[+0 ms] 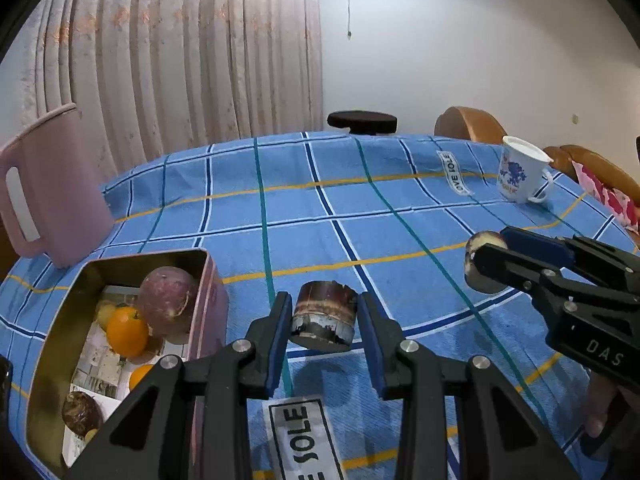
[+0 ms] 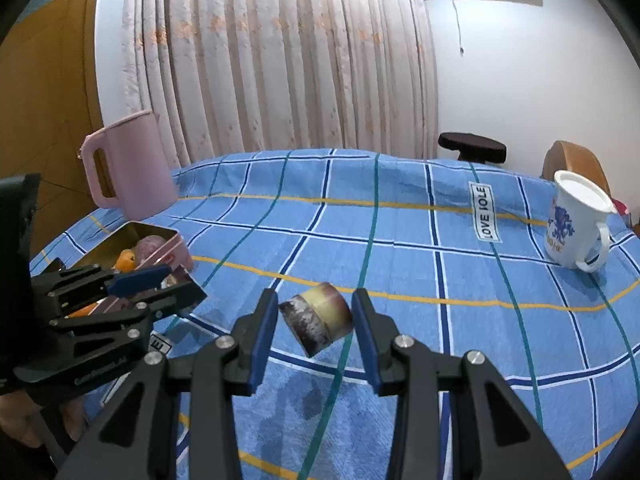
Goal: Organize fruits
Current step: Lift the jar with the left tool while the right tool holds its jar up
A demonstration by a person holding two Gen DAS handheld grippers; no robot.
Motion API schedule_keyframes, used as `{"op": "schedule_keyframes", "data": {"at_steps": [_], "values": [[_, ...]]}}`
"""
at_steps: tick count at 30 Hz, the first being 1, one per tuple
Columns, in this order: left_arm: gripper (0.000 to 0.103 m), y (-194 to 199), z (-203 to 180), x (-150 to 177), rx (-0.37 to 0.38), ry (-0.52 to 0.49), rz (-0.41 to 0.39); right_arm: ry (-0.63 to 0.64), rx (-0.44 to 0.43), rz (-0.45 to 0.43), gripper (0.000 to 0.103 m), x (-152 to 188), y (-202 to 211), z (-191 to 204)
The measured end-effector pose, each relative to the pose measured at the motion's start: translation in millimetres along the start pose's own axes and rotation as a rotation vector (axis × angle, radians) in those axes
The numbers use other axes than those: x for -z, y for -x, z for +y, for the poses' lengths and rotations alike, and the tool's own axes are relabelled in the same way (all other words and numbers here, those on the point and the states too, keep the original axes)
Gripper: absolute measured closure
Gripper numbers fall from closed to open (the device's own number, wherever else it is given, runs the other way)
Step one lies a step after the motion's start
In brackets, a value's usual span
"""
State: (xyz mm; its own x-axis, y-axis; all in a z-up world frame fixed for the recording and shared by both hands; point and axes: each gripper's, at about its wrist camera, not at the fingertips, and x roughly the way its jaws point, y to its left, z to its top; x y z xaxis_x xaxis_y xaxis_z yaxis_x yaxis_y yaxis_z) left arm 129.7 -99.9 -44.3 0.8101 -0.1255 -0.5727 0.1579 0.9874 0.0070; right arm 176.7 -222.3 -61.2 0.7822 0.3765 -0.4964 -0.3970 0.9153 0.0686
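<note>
Blue checked cloth: it covers the bench (image 1: 360, 216) from edge to edge, with a white "LOVE SOLE" label (image 1: 454, 172) stitched toward the far side.
Left gripper (image 1: 324, 320): its blue-padded fingers (image 1: 280, 336) are clamped on a short dark cane piece (image 1: 324, 318), lifted clear of the cloth, cut face toward the camera.
Right gripper (image 2: 316, 320): its fingers (image 2: 364, 332) are pinched on a second chunk (image 2: 318, 318), pale yellow at one end and purple-brown at the other, tilted in the grip and off the cloth.
Side view of that grip: from the left camera the right gripper (image 1: 486, 260) comes in at the right edge, the chunk's pale round face showing at the fingertips.
Tin box (image 1: 52, 320): open, pink outside and gold inside, near the left edge of the bench, just beside the left gripper.
Inside the tin: a big purple root (image 1: 168, 304), an orange (image 1: 126, 330) touching it, a second orange (image 1: 140, 376) lower down, a dark round piece (image 1: 82, 414) in the near corner.
Pink jug (image 1: 48, 188): upright behind the tin, handle toward the camera.
White mug (image 2: 576, 220): blue print, far right of the bench, well apart from both grippers.
Background: pleated curtain (image 2: 280, 60), a dark stool (image 2: 472, 146) beyond the bench.
</note>
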Motion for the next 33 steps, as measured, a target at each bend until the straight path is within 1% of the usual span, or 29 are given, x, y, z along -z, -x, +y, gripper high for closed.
{"op": "schedule_keyframes", "data": {"at_steps": [7, 16, 29, 33], "values": [[0.067, 10.1, -0.7, 1.7, -0.017, 0.001, -0.052, 0.014, 0.005, -0.039, 0.062, 0.6, 7.1, 3.8], [0.067, 18.6, 3.1, 3.7, -0.017, 0.021, -0.093, 0.029, 0.012, -0.085, 0.062, 2.3, 15.2, 5.9], [0.067, 32.8, 0.3, 7.0, -0.029, 0.010, -0.172, 0.053, 0.014, -0.144, 0.062, 4.2, 26.3, 9.5], [0.067, 38.0, 0.5, 8.0, -0.034, 0.011, -0.199, 0.060, 0.012, -0.177, 0.062, 5.2, 31.8, 11.0]]}}
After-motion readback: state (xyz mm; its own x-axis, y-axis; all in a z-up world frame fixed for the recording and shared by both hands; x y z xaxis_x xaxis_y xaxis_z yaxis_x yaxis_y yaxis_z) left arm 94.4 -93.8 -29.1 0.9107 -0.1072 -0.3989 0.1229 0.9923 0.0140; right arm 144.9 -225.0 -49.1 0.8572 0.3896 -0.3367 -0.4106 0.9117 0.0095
